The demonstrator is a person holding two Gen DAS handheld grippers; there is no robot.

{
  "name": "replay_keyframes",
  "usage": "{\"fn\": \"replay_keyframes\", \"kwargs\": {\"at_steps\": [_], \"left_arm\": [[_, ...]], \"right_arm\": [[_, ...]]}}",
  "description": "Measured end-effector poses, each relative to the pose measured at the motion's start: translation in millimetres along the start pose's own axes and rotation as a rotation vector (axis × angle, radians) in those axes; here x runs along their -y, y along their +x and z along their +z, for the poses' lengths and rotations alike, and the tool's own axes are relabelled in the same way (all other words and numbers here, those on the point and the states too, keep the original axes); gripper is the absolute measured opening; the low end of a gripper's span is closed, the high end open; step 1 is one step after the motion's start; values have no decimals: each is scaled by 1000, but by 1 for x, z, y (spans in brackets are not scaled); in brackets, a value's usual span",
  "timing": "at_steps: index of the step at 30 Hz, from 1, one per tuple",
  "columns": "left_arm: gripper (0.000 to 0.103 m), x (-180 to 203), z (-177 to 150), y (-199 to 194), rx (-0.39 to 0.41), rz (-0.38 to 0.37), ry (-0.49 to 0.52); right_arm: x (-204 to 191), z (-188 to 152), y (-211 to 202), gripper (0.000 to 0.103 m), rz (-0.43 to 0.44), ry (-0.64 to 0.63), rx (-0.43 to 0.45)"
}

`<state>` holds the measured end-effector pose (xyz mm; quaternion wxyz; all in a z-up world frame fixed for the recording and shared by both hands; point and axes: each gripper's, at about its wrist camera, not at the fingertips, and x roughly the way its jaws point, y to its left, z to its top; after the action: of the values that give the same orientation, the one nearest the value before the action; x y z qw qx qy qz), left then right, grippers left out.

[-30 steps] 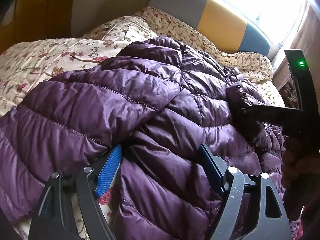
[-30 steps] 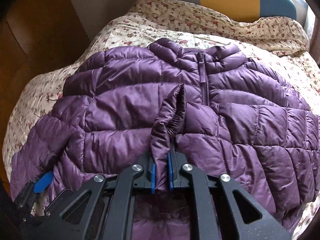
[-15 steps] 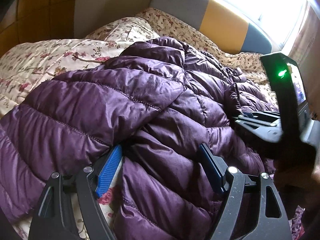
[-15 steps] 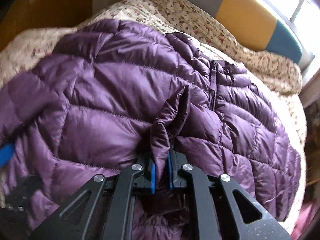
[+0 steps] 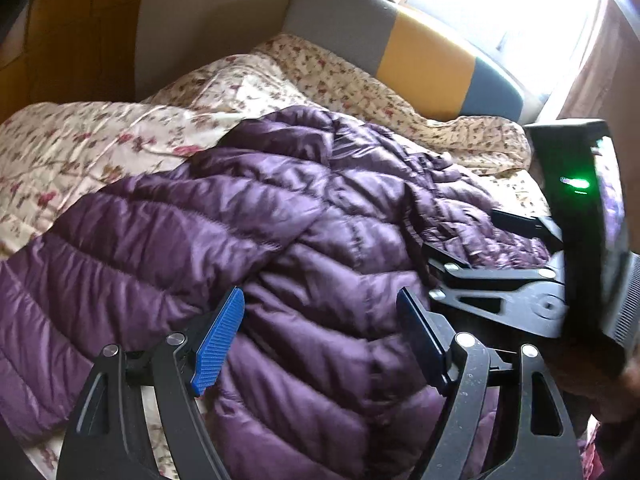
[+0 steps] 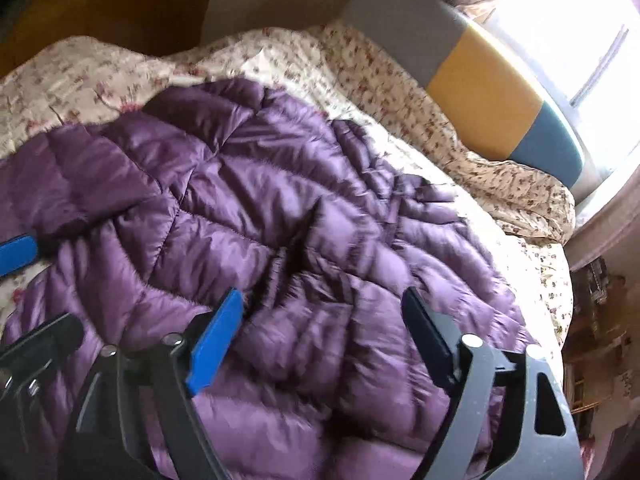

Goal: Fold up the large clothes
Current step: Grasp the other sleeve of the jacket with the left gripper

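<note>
The right gripper (image 6: 320,344) has just been opening; its blue-padded fingers (image 6: 212,346) now stand wide apart over the purple puffer jacket (image 6: 280,220), pinching nothing. The left gripper (image 5: 320,328) is spread too, its fingers (image 5: 218,342) straddling a bulge of the jacket without pressing on it. The jacket lies rumpled across the floral quilt (image 5: 100,148) of a bed, well short of the grey, yellow and blue headboard (image 5: 424,56) under a bright window.
</note>
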<state>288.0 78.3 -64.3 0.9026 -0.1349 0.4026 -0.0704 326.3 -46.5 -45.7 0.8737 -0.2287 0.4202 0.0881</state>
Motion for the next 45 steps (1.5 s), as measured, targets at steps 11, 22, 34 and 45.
{"fn": "replay_keyframes", "kwargs": {"at_steps": [11,22,34,45], "left_arm": [[78,55,15,26,-44,-80,83],[11,73,20,83,-147,-80,95],[8,39,8,88,-134,-65,0],[75,7,-14,-6,-15,-51,-110]], "right_arm": [[140,-64,-4,93,-64,325,-52],[208,-100,37,93,-40,562,-118],[164,-106,78,95,-71,539,-98],[156,-108,79,95,-107,523,-88]]}}
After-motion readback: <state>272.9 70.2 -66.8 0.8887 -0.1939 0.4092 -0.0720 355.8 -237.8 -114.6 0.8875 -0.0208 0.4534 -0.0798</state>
